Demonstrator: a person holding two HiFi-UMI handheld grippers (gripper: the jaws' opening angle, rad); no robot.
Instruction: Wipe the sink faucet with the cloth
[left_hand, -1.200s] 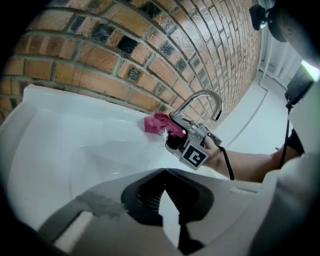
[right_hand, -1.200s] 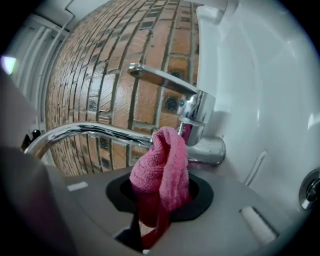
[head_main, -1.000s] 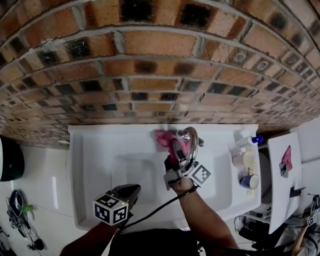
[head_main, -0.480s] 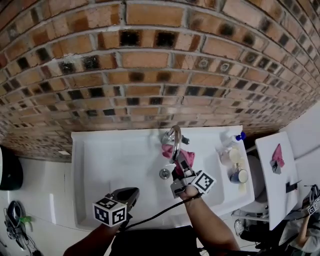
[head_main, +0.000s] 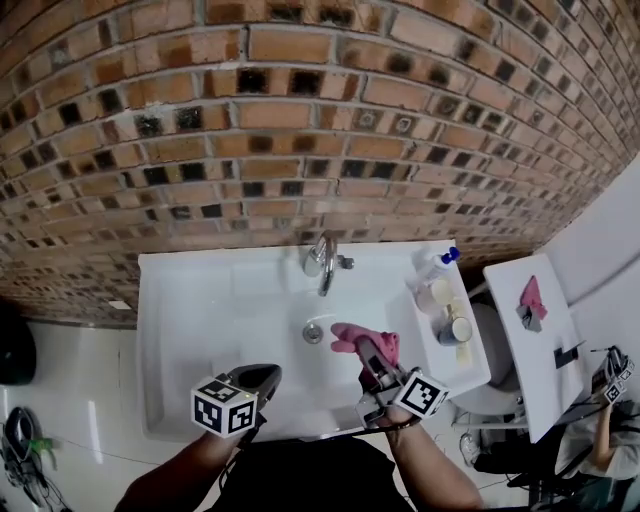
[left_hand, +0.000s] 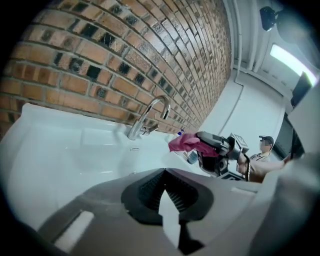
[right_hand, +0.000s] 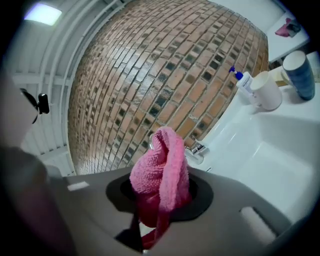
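Closest to the person, the left gripper (head_main: 258, 380) waits at the front edge of the sink (head_main: 160, 300), far from the faucet (head_main: 322, 262). Its jaws are pressed together and hold nothing. A bit nearer the faucet, the right gripper (head_main: 368, 362) has its jaws squeezed tight on the pink cloth (head_main: 350, 338). The cloth sticks up in a bunch over the bowl, near the drain (head_main: 313, 333), and does not touch the faucet. A second ago the cloth was right on the faucet. Now it has come back toward the person. So I think one wipe is over. Either the job is done, or the cloth must go back for another rub. Behind the faucet stands the brick wall (head_main: 300, 130).
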